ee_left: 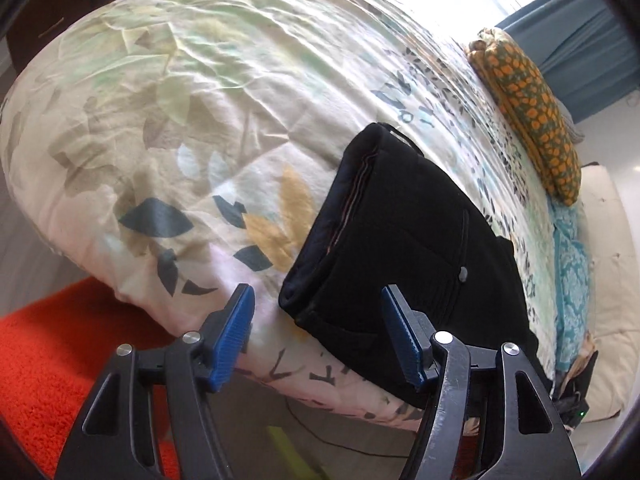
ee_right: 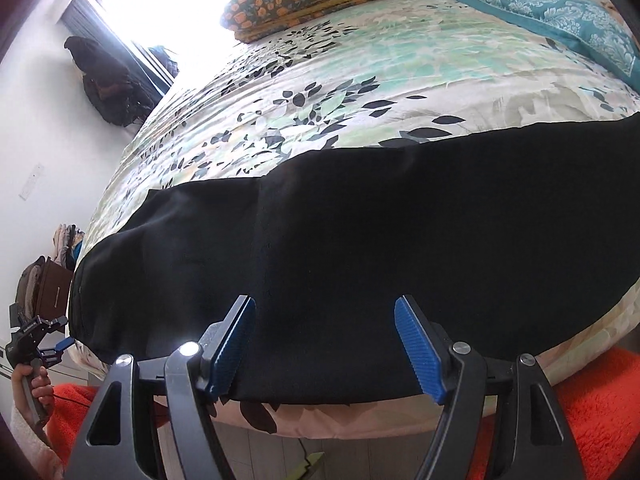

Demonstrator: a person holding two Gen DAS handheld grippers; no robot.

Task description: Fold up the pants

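Black pants (ee_left: 404, 248) lie along the near edge of the bed, legs folded lengthwise onto each other, waistband end toward the left wrist view. My left gripper (ee_left: 316, 300) is open, just short of the waistband corner, holding nothing. In the right wrist view the pants (ee_right: 360, 236) stretch across the bed edge as a long black band. My right gripper (ee_right: 324, 308) is open, its fingertips (ee_right: 416, 340) over the near edge of the cloth, holding nothing. The left gripper also shows small at the far left of the right wrist view (ee_right: 60, 344).
The bed has a leaf-patterned cover (ee_left: 200, 92). An orange-patterned folded blanket (ee_left: 532, 116) and a teal pillow (ee_right: 560, 12) lie at its far side. An orange rug (ee_left: 44, 364) covers the floor by the bed. A cable (ee_left: 344, 440) runs under the bed edge.
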